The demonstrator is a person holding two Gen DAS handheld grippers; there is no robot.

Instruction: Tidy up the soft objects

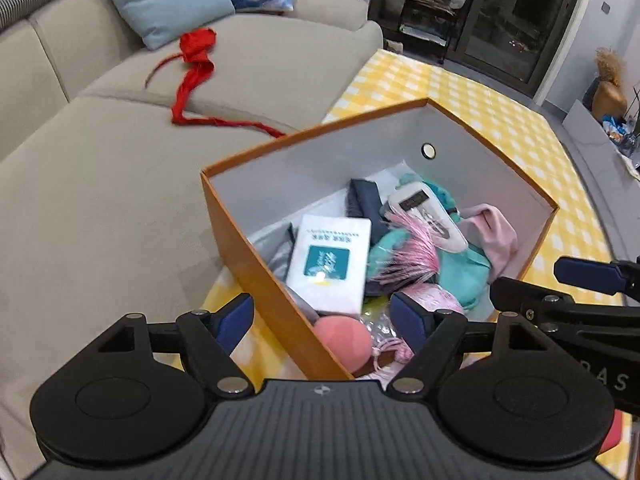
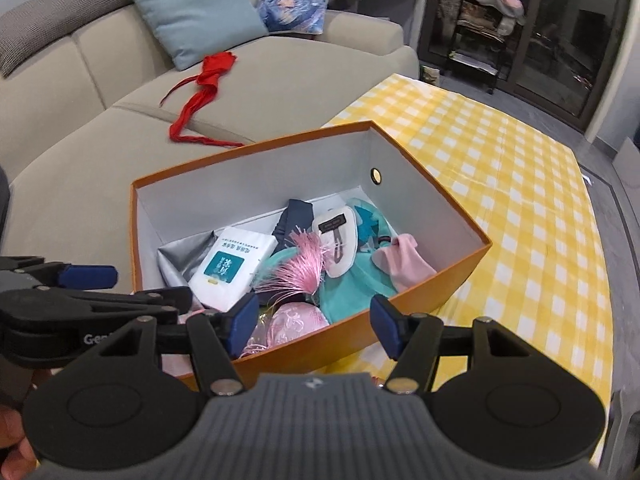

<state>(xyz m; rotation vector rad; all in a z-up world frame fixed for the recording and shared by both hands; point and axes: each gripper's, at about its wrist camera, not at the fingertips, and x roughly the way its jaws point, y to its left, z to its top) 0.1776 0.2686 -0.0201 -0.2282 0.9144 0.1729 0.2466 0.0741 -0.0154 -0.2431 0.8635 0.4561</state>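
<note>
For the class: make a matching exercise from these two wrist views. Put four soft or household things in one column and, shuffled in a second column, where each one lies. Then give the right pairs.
Things
1. red cloth
2. white tissue pack
3. light blue cushion
4. orange box

Places
A. propped against the sofa's backrest
B. standing on the yellow checked cloth
C. strewn over the sofa seat
D. lying inside the box

Pairs: 1-C, 2-D, 3-A, 4-B

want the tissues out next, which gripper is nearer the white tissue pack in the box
Left. The left gripper hovers open over the box's near corner, right in front of the white tissue pack. The right gripper sits open further along the near wall, toward the pink tassel.
</note>
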